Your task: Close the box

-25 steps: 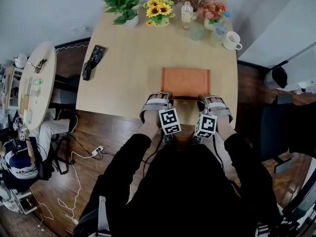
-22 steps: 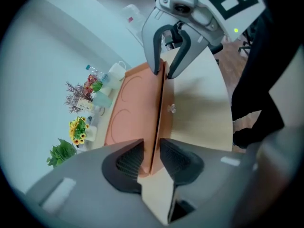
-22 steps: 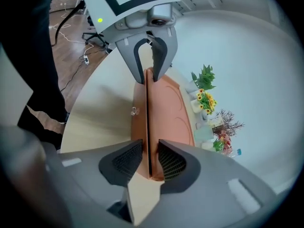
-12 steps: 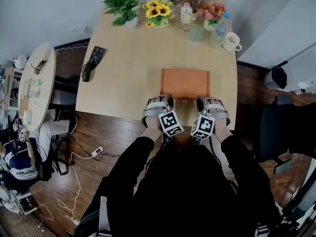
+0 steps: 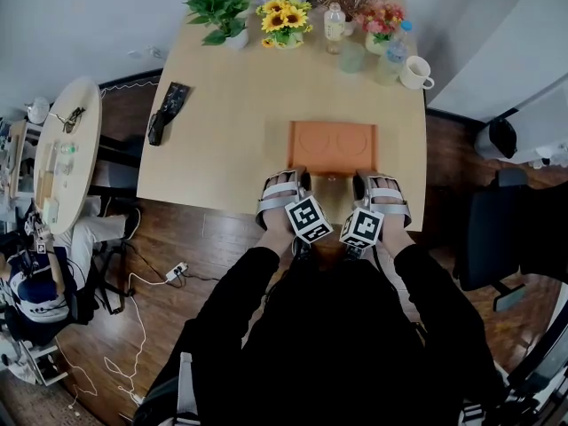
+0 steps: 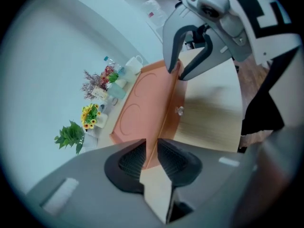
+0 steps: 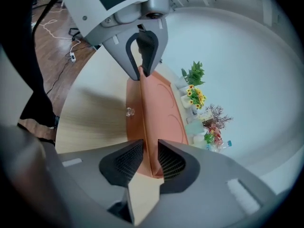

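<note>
The flat orange box (image 5: 333,146) lies on the wooden table (image 5: 231,105) close to its near edge, and its lid shows two pressed circles. My left gripper (image 5: 300,183) is shut on the lid's near left corner, with the thin orange edge (image 6: 164,113) between its pads (image 6: 130,159). My right gripper (image 5: 362,185) grips the near right corner, its pads (image 7: 172,161) closed on the same edge (image 7: 145,109). A small clear knob (image 6: 179,110) sits on the box's front face between the grippers. From each gripper view, the other gripper (image 6: 178,72) (image 7: 141,72) is seen clamped at the far end of the edge.
Along the table's far edge stand a green plant (image 5: 220,11), sunflowers (image 5: 286,20), a bottle (image 5: 335,23), a glass (image 5: 353,58) and a white mug (image 5: 414,74). A black object (image 5: 167,109) lies at the left edge. A round side table (image 5: 67,149) stands left, a black chair (image 5: 497,229) right.
Both grippers have moved slightly forward at the box's near edge, and their jaws have closed onto it. The box has stayed in place.
</note>
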